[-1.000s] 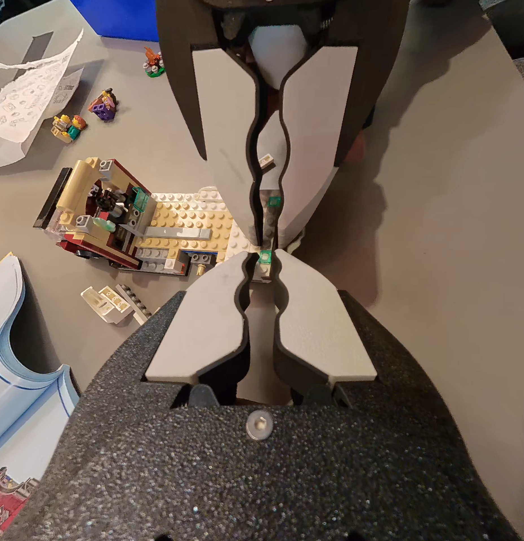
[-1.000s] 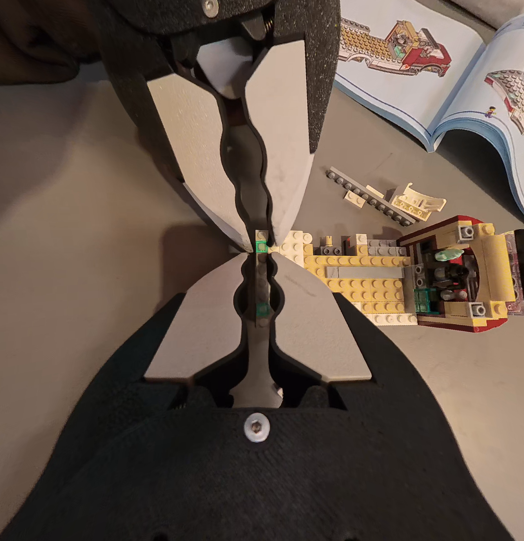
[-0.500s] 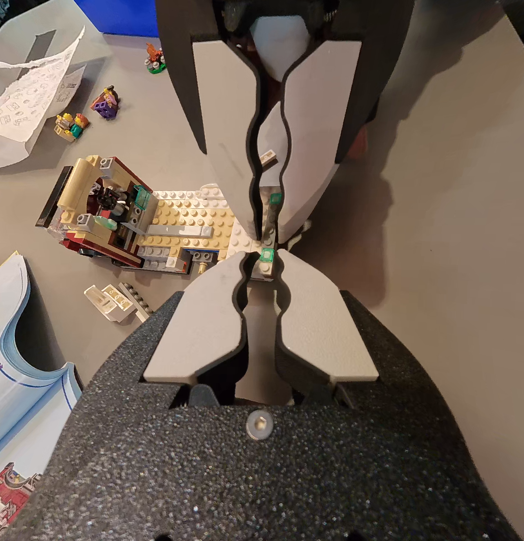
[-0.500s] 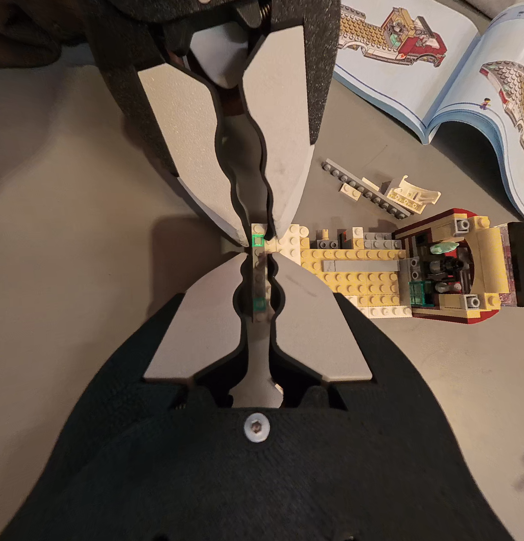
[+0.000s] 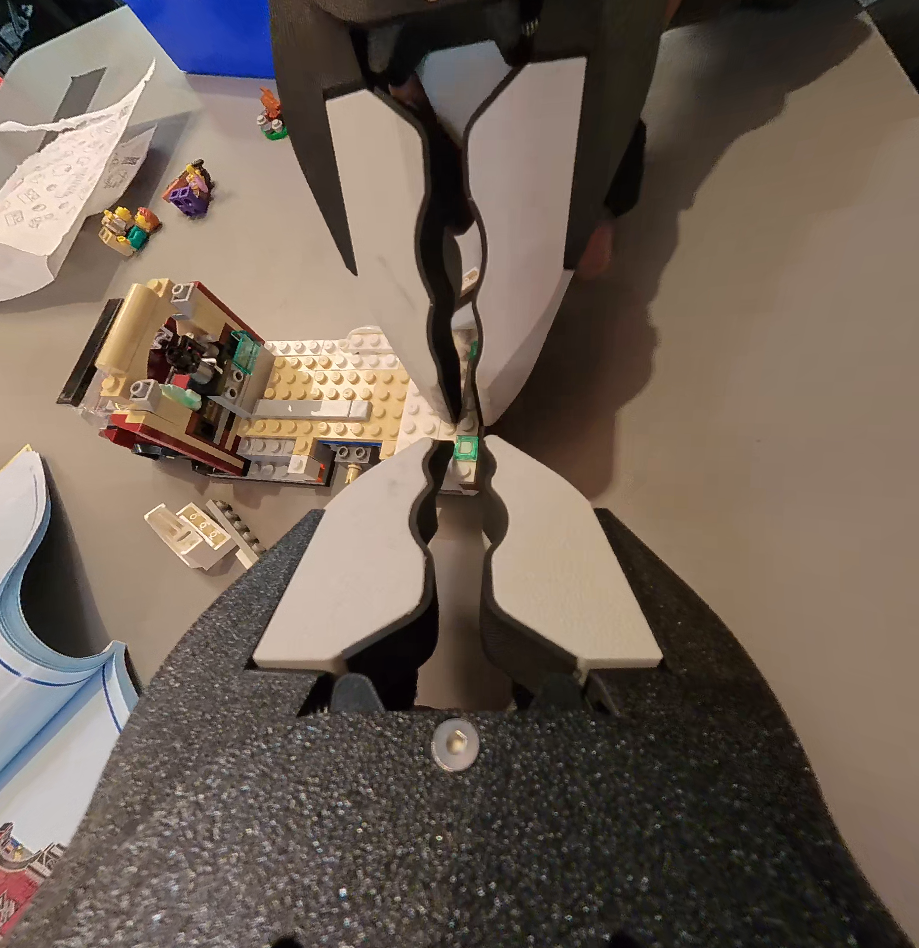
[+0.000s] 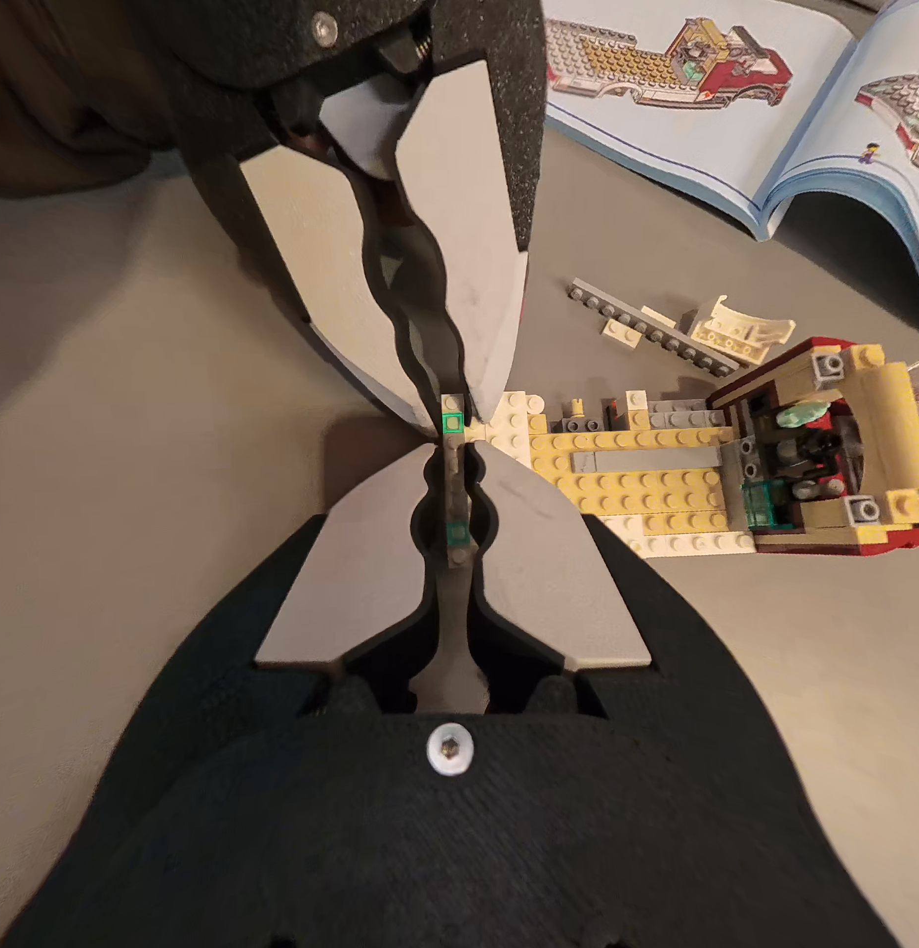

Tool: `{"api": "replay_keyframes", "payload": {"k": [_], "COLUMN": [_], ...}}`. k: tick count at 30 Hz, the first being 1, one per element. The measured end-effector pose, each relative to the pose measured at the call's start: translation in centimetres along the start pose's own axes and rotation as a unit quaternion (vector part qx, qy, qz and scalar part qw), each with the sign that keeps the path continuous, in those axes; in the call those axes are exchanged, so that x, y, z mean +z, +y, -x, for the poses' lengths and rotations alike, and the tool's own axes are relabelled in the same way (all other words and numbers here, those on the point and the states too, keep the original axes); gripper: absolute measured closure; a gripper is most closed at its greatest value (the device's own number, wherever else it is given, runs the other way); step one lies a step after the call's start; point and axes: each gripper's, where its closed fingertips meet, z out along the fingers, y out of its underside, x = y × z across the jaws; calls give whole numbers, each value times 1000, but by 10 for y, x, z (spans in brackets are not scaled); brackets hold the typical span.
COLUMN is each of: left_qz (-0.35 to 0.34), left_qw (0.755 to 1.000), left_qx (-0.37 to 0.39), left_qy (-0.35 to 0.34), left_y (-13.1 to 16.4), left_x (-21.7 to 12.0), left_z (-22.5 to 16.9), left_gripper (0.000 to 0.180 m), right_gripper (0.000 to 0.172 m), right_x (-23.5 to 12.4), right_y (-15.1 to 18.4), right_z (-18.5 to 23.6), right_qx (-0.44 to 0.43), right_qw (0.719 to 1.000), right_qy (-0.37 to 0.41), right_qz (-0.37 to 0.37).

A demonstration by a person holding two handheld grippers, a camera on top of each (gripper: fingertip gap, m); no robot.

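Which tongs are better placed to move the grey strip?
Probably the right tongs: they clamp the strip along its length. The left tongs straddle its end, with a gap at one pad.

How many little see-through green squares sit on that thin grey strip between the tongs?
2. One green square sits near the far end of the grey strip. The other sits farther back, between the right tongs. None looks hidden.
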Motion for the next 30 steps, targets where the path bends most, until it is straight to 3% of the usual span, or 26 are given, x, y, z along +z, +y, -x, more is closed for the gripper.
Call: {"api": "replay_keyframes", "payload": {"k": [17, 21, 24, 30], "left_qz": [0, 1, 0, 0], "left_qw": [1000, 1000, 1000, 1000], "left_qx": [-5, -5, -4, 1], "left_qy": [3, 3, 2, -2], "left_y": [0, 0, 0, 0], "left_x": [1, 0, 0, 0], "left_z": [0, 0, 0, 0], "left_gripper": [168, 168, 168, 168], "right_gripper": [165, 165, 164, 164], "right_x": [-6, -23, -36, -88], "right_y": [-3, -18, -21, 3], "right_z": [0, -5, -11, -18], "right_qx": [83, 106, 119, 124], "right_qw": [992, 983, 979, 980], "right_qy": [-64, -77, -64, 40], "right_qz": [-73, -130, -153, -152]}}
